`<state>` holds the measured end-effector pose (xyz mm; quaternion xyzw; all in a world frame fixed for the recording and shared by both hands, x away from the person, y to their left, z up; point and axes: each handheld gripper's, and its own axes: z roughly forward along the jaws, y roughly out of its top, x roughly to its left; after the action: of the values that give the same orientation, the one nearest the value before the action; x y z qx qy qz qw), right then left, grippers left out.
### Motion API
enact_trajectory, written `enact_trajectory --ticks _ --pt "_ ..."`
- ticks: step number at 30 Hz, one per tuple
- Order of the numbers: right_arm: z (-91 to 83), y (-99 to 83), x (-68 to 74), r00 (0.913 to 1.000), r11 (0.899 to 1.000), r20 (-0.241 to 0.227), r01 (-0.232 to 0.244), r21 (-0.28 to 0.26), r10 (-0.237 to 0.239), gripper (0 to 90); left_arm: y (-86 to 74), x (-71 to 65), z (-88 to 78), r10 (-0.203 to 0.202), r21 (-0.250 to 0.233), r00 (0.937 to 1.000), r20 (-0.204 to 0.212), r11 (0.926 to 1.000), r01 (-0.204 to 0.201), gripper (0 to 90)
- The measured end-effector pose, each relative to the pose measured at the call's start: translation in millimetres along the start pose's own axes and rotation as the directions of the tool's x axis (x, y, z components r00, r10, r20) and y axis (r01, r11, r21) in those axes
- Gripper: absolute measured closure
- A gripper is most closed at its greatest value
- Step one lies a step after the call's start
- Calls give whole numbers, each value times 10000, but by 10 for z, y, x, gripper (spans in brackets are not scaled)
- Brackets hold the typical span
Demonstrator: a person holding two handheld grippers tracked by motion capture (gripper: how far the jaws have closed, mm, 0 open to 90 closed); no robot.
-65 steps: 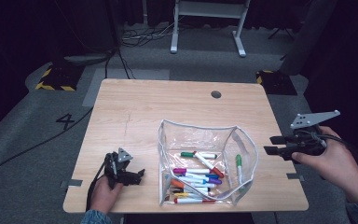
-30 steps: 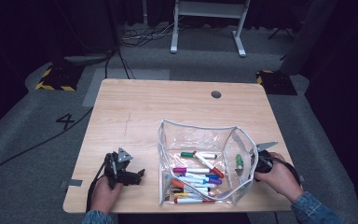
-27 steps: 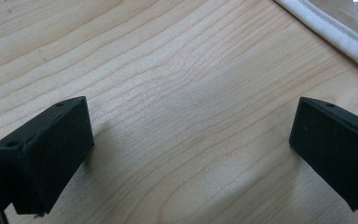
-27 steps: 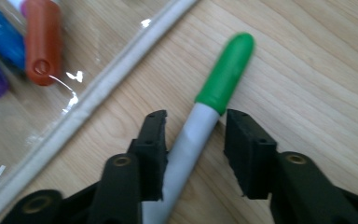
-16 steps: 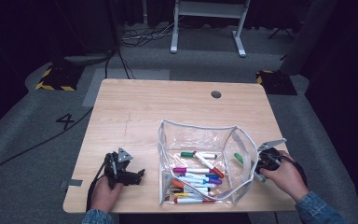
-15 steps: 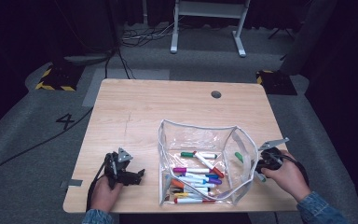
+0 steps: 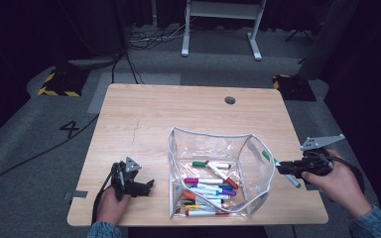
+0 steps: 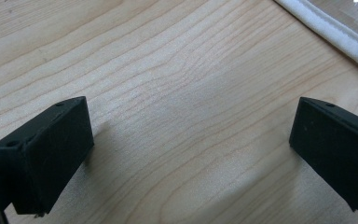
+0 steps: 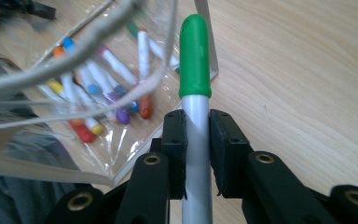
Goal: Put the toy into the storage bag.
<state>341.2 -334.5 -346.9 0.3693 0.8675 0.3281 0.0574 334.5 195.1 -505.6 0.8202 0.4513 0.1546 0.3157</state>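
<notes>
Green-capped grey marker [image 9: 195, 93] clamped in right gripper [image 7: 291, 167] beside clear plastic pouch [image 7: 218, 144]; next, drop inside. Left gripper [image 8: 186, 154] wide open, empty.

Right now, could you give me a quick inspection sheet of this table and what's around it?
Surface: wooden table, round hole near the far edge.
Job's things: clear pouch standing open, many coloured markers inside; one green-capped marker held beside the pouch.
Clutter: nothing seen.
Grippers: right gripper, fingers closed on the green-capped marker, raised off the table; left gripper, fingers wide open, nothing between them, resting on the table.
Cables: one trails from each gripper; more on the floor beyond the table.
Surroundings: grey carpet marked "4", hazard-striped blocks, white stand legs, dark curtains.
</notes>
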Motion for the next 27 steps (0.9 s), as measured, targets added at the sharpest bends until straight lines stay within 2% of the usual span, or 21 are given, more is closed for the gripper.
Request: enact_trajectory --ticks 5,10,15,20,27 --pt "-251 178 103 9995 9993 63 316 -197 -315 770 0 1 0 14 2 10000 -9 10000 -14 0" --pt "-413 353 180 9983 9980 22 591 -244 -591 770 0 0 0 -7 1 10000 0 10000 7 0" --pt "-532 546 317 9936 9926 -76 1122 -458 -1127 770 0 0 0 -4 3 10000 -2 10000 4 0" --pt "-536 765 515 9804 9805 -428 1900 -497 -1922 770 1 0 0 -7 3 10000 -2 10000 7 0" --pt "-383 1088 842 9471 9534 -1099 2988 -422 -3016 770 1 0 1 -27 -6 10000 -10 10000 27 0"
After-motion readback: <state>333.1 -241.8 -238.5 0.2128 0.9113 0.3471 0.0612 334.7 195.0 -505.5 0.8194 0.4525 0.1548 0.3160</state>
